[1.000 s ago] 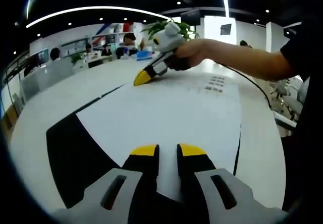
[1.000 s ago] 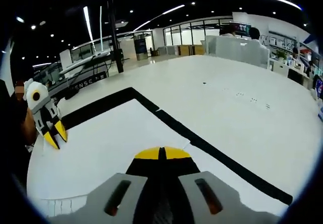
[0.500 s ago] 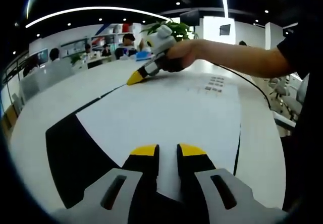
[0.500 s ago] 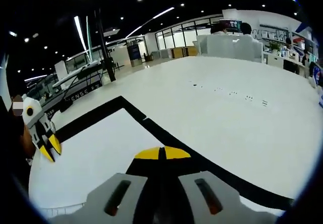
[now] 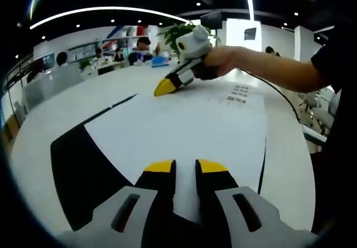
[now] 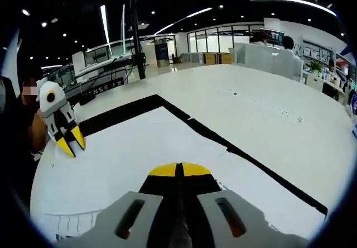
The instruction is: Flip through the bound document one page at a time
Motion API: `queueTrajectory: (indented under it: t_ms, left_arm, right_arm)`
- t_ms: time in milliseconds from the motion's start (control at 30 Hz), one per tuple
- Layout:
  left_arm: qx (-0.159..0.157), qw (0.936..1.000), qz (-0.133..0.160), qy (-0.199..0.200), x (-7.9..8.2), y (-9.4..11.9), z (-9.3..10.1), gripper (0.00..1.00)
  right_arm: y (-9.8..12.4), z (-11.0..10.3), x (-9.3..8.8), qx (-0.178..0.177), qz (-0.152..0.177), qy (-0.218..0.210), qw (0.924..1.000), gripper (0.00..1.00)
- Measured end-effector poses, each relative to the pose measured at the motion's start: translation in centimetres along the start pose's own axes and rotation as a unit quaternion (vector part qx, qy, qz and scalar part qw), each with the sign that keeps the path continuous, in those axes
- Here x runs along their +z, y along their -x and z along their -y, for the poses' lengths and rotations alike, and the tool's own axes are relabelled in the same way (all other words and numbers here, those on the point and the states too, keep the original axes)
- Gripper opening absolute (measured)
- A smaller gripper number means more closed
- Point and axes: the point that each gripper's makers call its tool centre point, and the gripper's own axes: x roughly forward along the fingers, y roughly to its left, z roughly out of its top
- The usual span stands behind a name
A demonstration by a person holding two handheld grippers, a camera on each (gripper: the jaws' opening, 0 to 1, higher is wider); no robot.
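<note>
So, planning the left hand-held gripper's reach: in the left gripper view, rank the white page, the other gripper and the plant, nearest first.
1. White page, right under its jaws.
2. Right hand-held gripper, at the page's far edge.
3. Plant, behind that gripper.

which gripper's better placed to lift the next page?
Probably right. The right gripper, jaws shut, has its tips at the far edge of the white page, where a sheet could be peeled up. The left gripper sits over the near edge with jaws slightly apart, better suited to steadying the document.

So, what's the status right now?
Left gripper open over white bound document. Right gripper shut at its far edge. Nothing in the way.
</note>
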Motion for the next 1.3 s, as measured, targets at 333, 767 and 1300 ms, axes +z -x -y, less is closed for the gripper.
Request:
queueTrajectory:
  t_ms: [333, 767, 1300]
  left_arm:
    - [0.0, 1.0, -0.003, 0.003, 0.0, 0.0, -0.1, 0.17]
    - [0.003, 1.0, -0.001, 0.001, 0.0, 0.0, -0.2, 0.17]
    - [0.003, 1.0, 0.008, 0.003, -0.1, -0.1, -0.3, 0.17]
  right_arm:
    - [1.6, -5.0, -0.8, 0.054, 0.007, 0.045, 0.9975, 0.02]
    - [3.7, -10.3, -2.7, 0.085, 0.003, 0.065, 0.9943, 0.02]
    - [5.4, -14.6, -5.3, 0.076, -0.001, 0.016, 0.997, 0.02]
